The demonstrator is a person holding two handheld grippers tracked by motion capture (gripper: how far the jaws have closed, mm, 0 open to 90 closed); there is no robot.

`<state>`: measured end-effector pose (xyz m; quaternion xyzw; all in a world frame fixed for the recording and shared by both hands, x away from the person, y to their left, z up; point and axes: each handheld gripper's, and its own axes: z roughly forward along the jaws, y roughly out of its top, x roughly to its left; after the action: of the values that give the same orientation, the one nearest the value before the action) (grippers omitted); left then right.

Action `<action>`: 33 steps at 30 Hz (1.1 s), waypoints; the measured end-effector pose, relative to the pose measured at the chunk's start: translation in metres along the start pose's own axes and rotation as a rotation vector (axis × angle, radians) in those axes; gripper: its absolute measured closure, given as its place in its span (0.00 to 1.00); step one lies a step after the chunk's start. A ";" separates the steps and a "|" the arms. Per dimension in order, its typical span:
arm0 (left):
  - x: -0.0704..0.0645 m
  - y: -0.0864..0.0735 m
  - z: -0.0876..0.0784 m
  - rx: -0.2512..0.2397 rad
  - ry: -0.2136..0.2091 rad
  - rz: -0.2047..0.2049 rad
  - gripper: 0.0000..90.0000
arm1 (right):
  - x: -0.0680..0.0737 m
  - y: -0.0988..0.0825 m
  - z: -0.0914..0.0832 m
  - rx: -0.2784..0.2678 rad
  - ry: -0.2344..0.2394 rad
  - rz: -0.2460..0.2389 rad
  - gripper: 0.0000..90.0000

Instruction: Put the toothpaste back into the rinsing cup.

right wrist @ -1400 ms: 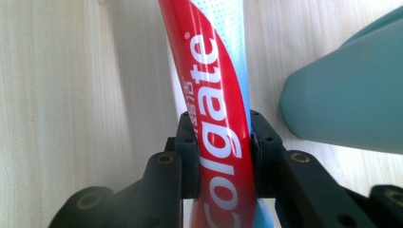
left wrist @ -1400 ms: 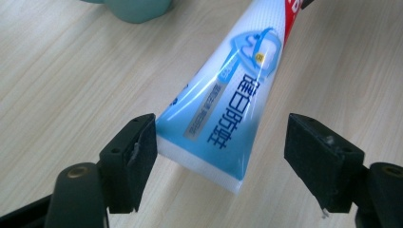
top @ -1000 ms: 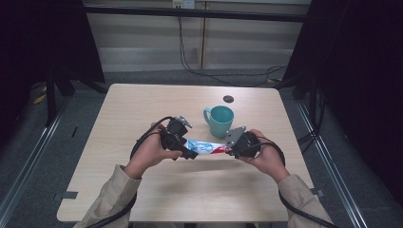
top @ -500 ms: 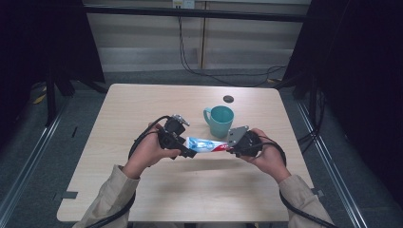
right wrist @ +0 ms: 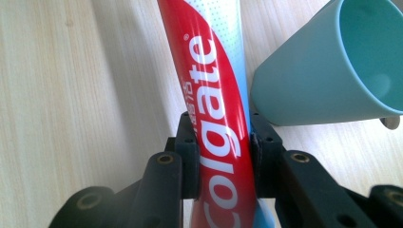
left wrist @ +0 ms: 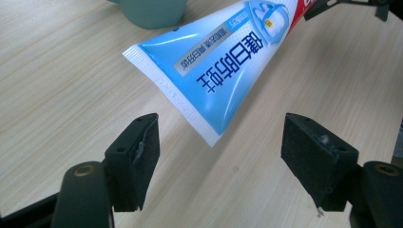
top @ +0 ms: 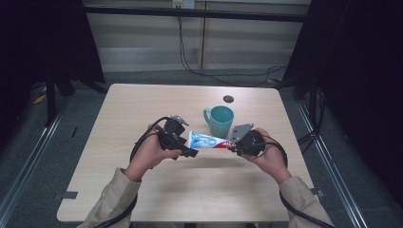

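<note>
Toothpaste tube [top: 207,140] clamped between right gripper [right wrist: 221,156] fingers, left gripper [left wrist: 219,159] fingers spread wide, clear of its crimped end

From my end the toothpaste tube [left wrist: 223,71] looks like soft plastic, glossy, with a fine ribbed crimp along its flat end. The mug [right wrist: 328,71] reads as smooth matt teal. My table [top: 142,109] is pale wood-grain laminate with a dull sheen. The gripper pads [left wrist: 142,156] look like matt black foam, slightly scuffed.
</note>
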<state>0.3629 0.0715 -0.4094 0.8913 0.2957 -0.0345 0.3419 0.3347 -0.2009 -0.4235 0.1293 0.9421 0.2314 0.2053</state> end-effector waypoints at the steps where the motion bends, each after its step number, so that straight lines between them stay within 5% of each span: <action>1: 0.000 0.000 0.000 -0.007 -0.003 -0.002 0.33 | 0.000 0.000 0.000 -0.004 0.000 0.005 0.78; 19: 0.004 0.005 -0.004 -0.041 -0.021 -0.138 0.46 | 0.006 0.003 0.002 -0.027 -0.017 -0.015 0.78; 25: 0.003 0.007 -0.003 -0.035 -0.011 -0.161 0.50 | 0.007 0.003 0.002 -0.036 -0.015 -0.011 0.78; 33: 0.003 0.008 -0.004 -0.036 -0.011 -0.140 0.53 | 0.006 0.001 0.001 -0.044 -0.020 0.005 0.78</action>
<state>0.3693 0.0709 -0.4023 0.8621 0.3559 -0.0579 0.3562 0.3294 -0.1980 -0.4257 0.1292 0.9344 0.2514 0.2169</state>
